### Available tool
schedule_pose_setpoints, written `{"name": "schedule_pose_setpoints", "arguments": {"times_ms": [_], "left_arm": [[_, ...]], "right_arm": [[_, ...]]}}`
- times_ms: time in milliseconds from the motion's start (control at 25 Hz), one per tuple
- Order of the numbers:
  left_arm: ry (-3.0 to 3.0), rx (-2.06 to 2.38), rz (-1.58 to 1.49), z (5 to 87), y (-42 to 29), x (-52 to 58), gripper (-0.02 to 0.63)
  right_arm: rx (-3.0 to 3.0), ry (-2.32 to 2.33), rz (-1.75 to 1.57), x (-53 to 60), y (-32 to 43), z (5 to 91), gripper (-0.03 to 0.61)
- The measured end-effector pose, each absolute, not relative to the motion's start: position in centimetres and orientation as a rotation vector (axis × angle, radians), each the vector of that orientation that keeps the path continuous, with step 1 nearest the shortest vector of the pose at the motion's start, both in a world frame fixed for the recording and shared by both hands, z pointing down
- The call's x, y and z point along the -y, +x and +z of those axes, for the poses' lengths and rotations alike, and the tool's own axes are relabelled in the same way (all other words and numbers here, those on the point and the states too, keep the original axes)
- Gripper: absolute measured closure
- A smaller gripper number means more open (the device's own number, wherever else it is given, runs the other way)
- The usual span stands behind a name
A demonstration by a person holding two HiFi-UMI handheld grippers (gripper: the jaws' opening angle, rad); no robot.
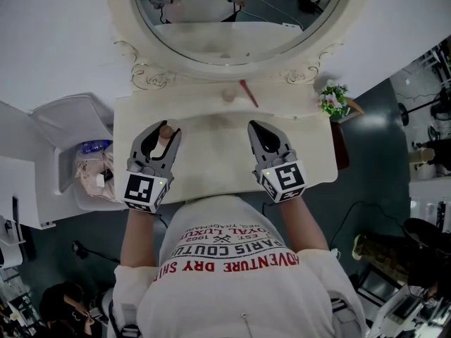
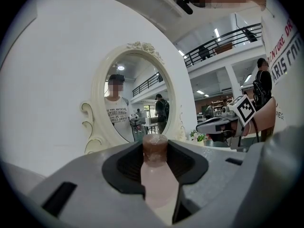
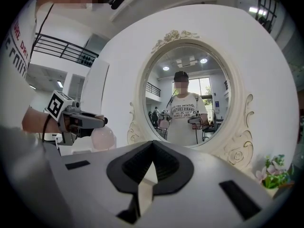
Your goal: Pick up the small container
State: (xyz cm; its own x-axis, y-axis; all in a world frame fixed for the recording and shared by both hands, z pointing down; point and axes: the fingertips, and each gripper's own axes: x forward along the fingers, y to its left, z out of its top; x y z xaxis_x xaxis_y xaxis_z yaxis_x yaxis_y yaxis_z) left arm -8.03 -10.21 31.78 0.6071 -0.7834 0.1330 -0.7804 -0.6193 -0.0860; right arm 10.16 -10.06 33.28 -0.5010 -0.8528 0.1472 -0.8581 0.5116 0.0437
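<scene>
The small container (image 1: 166,129) is a pale pink bottle with a brownish cap (image 2: 155,147). My left gripper (image 1: 163,136) is shut on it and holds it over the left part of the cream vanity table (image 1: 211,171). In the left gripper view the bottle (image 2: 156,184) stands upright between the pads. The right gripper view shows its round pink body (image 3: 102,137) hanging below the left gripper (image 3: 90,121). My right gripper (image 1: 256,128) hovers over the table's right part, its jaws together with nothing in them, as its own view (image 3: 151,169) also shows.
An oval mirror (image 1: 232,13) in an ornate cream frame stands at the back of the table. A red stick (image 1: 248,94) and a small pale round thing (image 1: 228,95) lie below it. Flowers (image 1: 333,98) sit at the right corner. A white bin (image 1: 77,160) with bags stands at the left.
</scene>
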Motion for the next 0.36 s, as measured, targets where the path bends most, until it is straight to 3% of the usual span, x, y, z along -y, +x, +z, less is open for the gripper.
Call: {"name": "schedule_pose_setpoints", "arguments": {"times_ms": [360], "left_arm": [[-2.815, -1.32, -0.244, 31.9, -6.8, 10.6, 0.465]], "right_arm": [[2.593, 1.477, 0.033, 10.3, 10.8, 33.0, 0.58]]}}
